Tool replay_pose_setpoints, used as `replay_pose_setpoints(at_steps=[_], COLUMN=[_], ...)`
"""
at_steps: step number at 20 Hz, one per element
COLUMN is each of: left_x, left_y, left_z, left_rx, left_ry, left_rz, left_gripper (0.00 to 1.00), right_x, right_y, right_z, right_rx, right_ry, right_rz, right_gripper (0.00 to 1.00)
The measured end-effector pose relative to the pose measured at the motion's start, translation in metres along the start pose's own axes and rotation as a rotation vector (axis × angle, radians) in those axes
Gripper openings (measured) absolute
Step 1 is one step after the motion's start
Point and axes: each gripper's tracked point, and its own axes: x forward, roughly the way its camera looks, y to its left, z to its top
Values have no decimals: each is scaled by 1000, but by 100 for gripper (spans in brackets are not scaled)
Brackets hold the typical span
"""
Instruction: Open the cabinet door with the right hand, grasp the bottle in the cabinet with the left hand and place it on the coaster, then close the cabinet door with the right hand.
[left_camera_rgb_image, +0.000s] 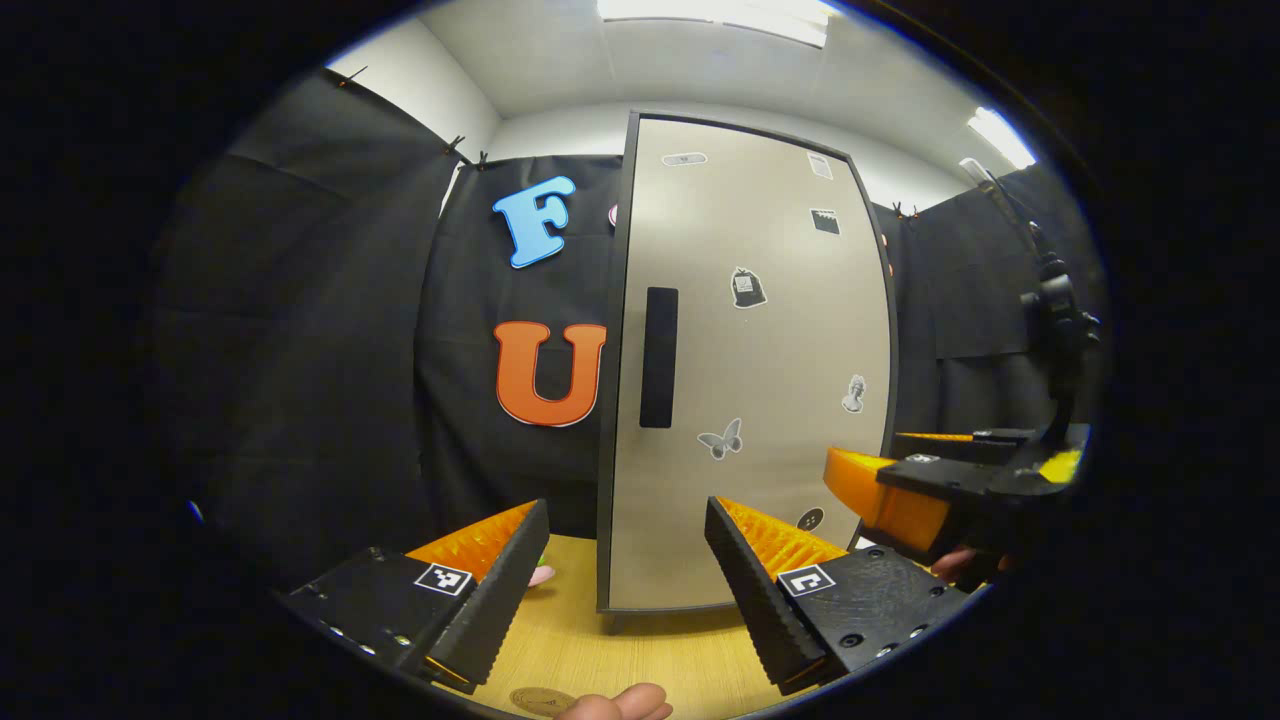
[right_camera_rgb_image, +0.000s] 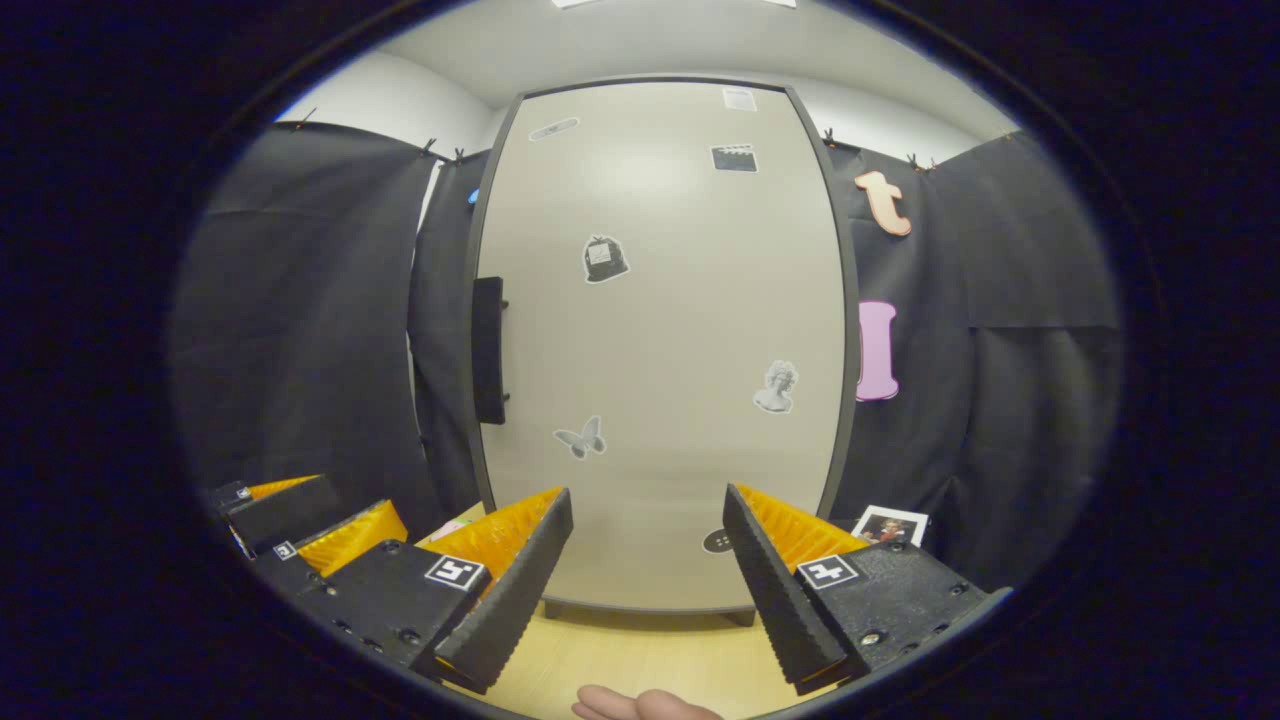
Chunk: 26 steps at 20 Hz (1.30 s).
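Facing shut cabinet door (right_camera_rgb_image: 660, 340): right gripper (right_camera_rgb_image: 650, 560) and left gripper (left_camera_rgb_image: 625, 570) both gape, empty; bottle presumably behind door, unseen. Risk: fingers slip off slim handle (right_camera_rgb_image: 488, 350) w/ shallow bite.

- The counter (left_camera_rgb_image: 620, 655) is a pale wood-grain surface, seen below the cabinet in both the left gripper view and the right gripper view.
- The cabinet (left_camera_rgb_image: 750, 400) stands upright on it on short dark feet, its door shut.
- A round brown coaster (left_camera_rgb_image: 540, 699) lies flat at the near edge in the left gripper view.
- A small pink thing (left_camera_rgb_image: 541, 575) lies left of the cabinet's foot; too hidden to identify.
- A small photo card (right_camera_rgb_image: 889, 526) sits right of the cabinet.
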Motion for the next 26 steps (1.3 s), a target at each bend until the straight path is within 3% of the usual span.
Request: replay_pose_setpoints(at_steps=[5, 8, 13, 19, 21, 26], left_x=[-20, -29, -38, -53, -56, -61], left_y=[2, 2, 25, 58, 64, 78], left_z=[-13, -15, -7, -14, -17, -20], left_rx=[12, 41, 54, 48, 32, 18], left_ry=[16, 16, -8, 18, 32, 42], left_rz=[-38, -50, -8, 73, 89, 115], left_gripper=[95, 95, 95, 95, 95, 95], right_x=[28, 47, 79, 115, 119, 132], right_y=[18, 49, 99, 135, 135, 143], right_z=[21, 40, 72, 83, 84, 74], right_rx=[-75, -116, -196, -186, -204, -125], right_ry=[-29, -70, -148, -124, -130, -99], right_rz=[21, 74, 115, 158, 146, 165], right_gripper=[99, 99, 98, 94, 89, 53])
